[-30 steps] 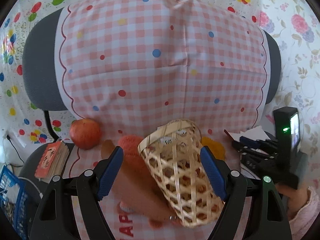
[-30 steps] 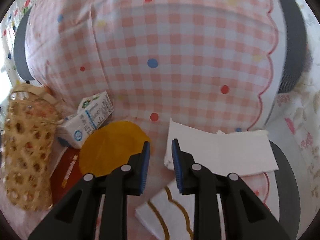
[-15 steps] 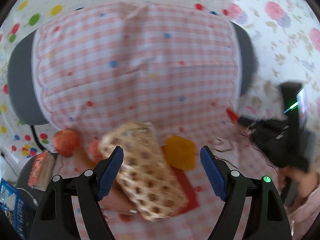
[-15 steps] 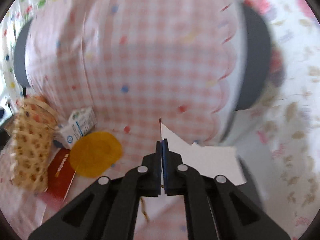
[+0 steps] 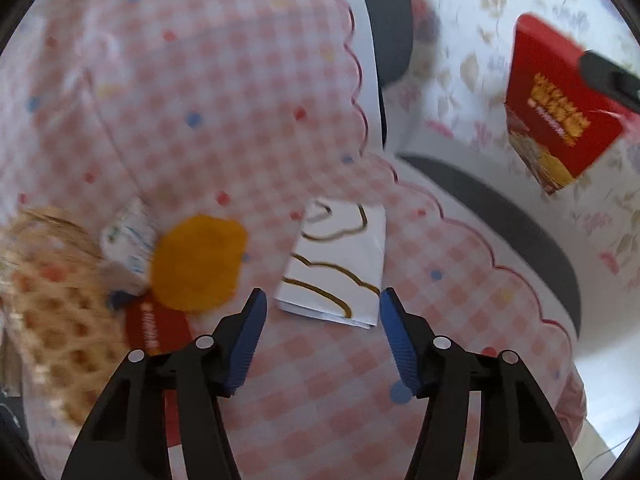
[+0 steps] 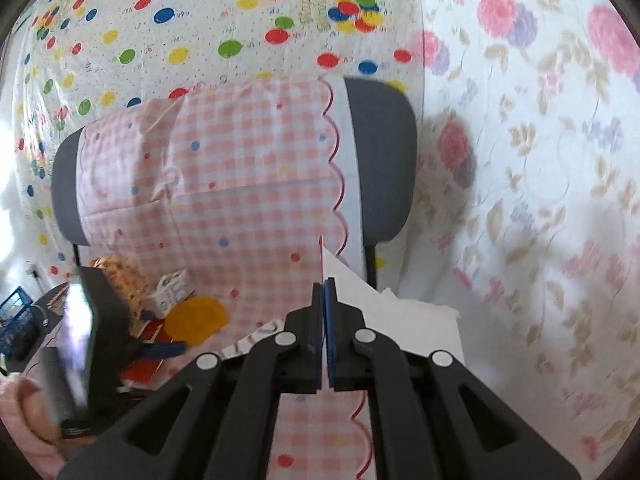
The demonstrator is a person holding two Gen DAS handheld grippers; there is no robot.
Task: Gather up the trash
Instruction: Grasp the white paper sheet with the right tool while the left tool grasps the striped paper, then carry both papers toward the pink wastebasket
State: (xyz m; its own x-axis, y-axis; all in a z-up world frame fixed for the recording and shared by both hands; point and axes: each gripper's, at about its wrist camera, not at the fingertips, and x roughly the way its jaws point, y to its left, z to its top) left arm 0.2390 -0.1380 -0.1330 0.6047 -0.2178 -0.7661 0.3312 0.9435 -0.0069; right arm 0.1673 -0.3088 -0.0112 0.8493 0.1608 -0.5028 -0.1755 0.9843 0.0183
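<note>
Your right gripper [image 6: 324, 320] is clamped tight on a thin sheet of paper [image 6: 404, 320], white on the side its own camera sees and red with gold print from the left camera [image 5: 560, 112], lifted clear of the seat against the floral backdrop [image 6: 540, 160]. The sheet's corner sticks up past the pinched fingertips [image 6: 329, 308] and the rest fans out to their right.

Your left gripper [image 5: 320, 320] hangs over the chair [image 5: 384, 40], jaws closing, with nothing between them yet. Just beyond its blue pads [image 5: 252, 320] lies a folded white napkin [image 5: 336, 264] with gold scalloped lines, flat on the pink checked cloth [image 5: 240, 120] that drapes the seat and backrest. The napkin sits between the two pads in the view but is not touched by either.

To the napkin's left rests an orange disc [image 5: 200, 260], overlapping a red packet [image 5: 152, 320] beneath it. Behind the disc a small white carton [image 5: 128, 236] leans against a woven basket [image 5: 56, 312] lying on its side at the cloth's left edge. Motion blur softens that whole corner.

From the right camera, your left hand [image 6: 28, 412] in a pink sleeve grips the left tool's dark body [image 6: 100, 320] low at the frame's left. The polka-dot backdrop [image 6: 180, 20] fills the wall behind the chair.
</note>
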